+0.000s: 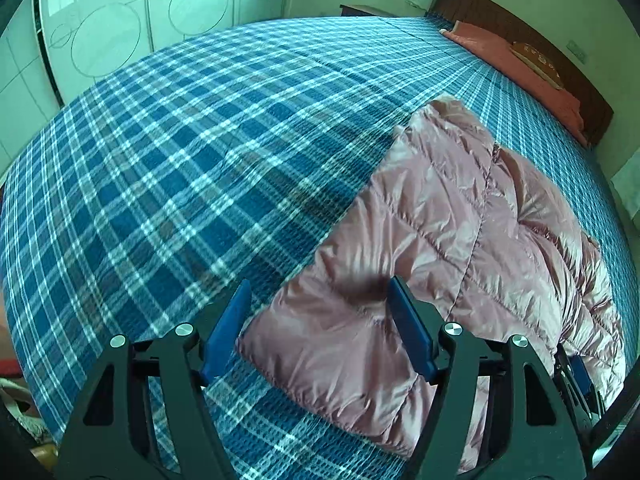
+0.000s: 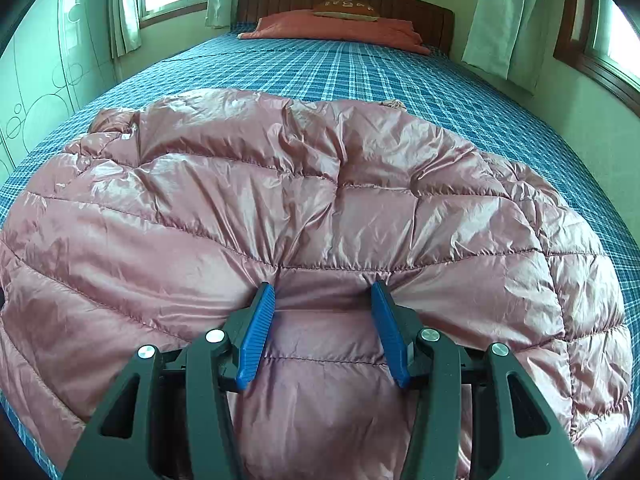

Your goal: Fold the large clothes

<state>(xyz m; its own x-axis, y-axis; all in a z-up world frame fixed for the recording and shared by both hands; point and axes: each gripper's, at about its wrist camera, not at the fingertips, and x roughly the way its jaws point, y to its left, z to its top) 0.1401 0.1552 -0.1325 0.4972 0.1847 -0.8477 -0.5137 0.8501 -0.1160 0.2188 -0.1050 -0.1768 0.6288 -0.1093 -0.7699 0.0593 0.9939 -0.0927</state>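
Pink quilted down jacket (image 2: 304, 200) lies spread on the blue plaid bedsheet (image 1: 160, 160). The left gripper (image 1: 318, 296) stands open above the jacket's near corner, one blue pad over the sheet, the other over the fabric, neither pressing it. The right gripper (image 2: 324, 300) is closed on a puckered fold of the jacket, gathered between its pads.

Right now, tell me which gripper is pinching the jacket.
The right gripper: the jacket puckers toward its fingertips, bunched between them. The left gripper stands open, one finger over the bedsheet.
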